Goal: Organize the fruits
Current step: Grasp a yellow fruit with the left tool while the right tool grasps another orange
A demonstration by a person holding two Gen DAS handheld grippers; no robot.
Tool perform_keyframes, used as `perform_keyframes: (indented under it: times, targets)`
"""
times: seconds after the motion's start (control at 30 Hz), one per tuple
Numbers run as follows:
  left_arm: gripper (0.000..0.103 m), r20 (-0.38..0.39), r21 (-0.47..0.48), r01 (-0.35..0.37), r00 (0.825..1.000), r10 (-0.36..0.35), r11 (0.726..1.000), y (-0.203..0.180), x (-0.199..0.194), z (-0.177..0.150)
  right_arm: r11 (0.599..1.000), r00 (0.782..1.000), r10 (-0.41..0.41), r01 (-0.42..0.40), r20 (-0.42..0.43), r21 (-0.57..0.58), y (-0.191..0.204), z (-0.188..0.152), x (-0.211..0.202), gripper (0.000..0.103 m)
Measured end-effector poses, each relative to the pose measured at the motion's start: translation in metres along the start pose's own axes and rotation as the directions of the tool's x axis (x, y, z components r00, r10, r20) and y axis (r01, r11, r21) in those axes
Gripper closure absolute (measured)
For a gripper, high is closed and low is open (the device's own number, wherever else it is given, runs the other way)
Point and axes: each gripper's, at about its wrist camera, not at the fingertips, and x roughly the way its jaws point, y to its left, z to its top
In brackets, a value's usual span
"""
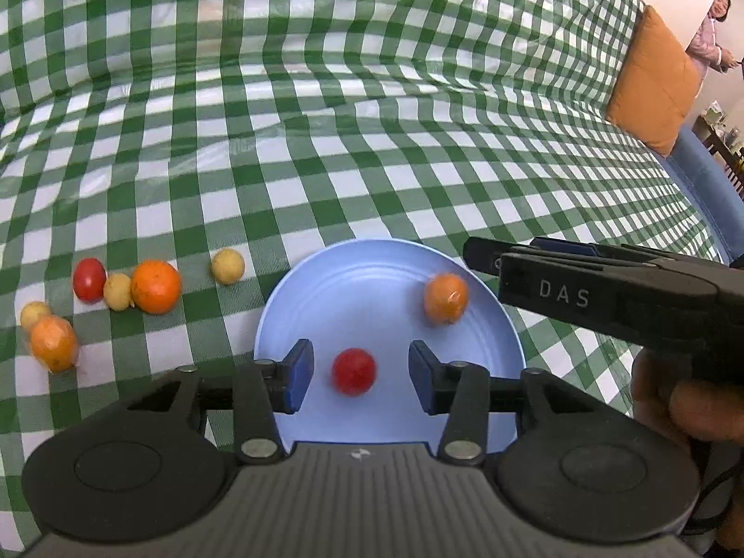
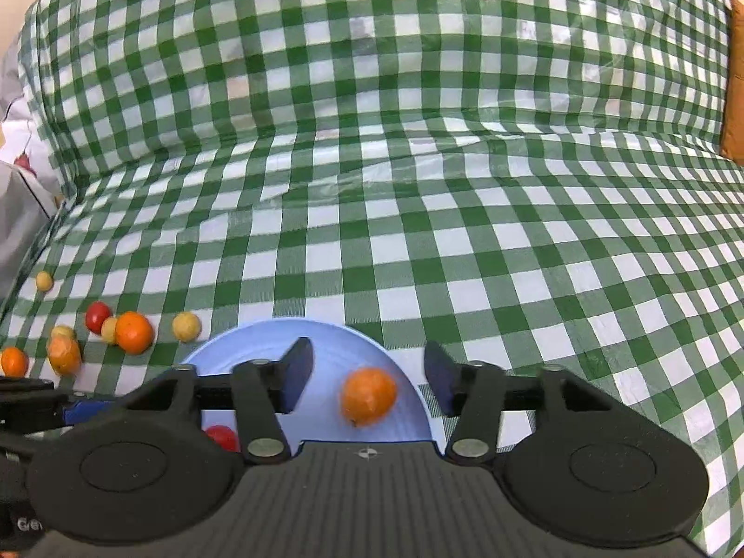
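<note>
A light blue plate lies on the green checked cloth. A red tomato lies on it between the blue pads of my left gripper, which is open and clear of it on both sides. A blurred orange fruit is on the plate's right part, between the spread fingers of my open right gripper, untouched. In the left wrist view the right gripper comes in from the right above that orange fruit. Left of the plate lie a red tomato, an orange and several small yellow fruits.
The checked cloth rises like a backrest behind the flat part. An orange cushion leans at the far right, with a blue edge below it. A person stands beyond. White fabric lies at the left border.
</note>
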Motion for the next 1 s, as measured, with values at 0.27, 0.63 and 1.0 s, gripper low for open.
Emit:
perform_keyframes:
  times: [0.27,0.63,1.0]
  targets:
    - [0.09,0.071,-0.068,-0.019,0.997,0.024,0.998,0.028,-0.019,0.012,0.998,0.987,-0.056,0.048,0.15,0.05,0.0,0.005,-0.014,0.045]
    - [0.094,0.154,-0.437,-0.123,0.966,0.209,0.891,0.175,-0.08,0.037,0.998,0.979,0.029,-0.04,0.2,0.051,0.022,0.014,-0.013,0.059]
    - [0.094,0.063,-0.525,-0.154,0.974,0.219,0.837,0.222,-0.061,0.007,0.972,0.963,0.235,-0.231,0.129,-0.043,0.095,0.013,0.006,0.078]
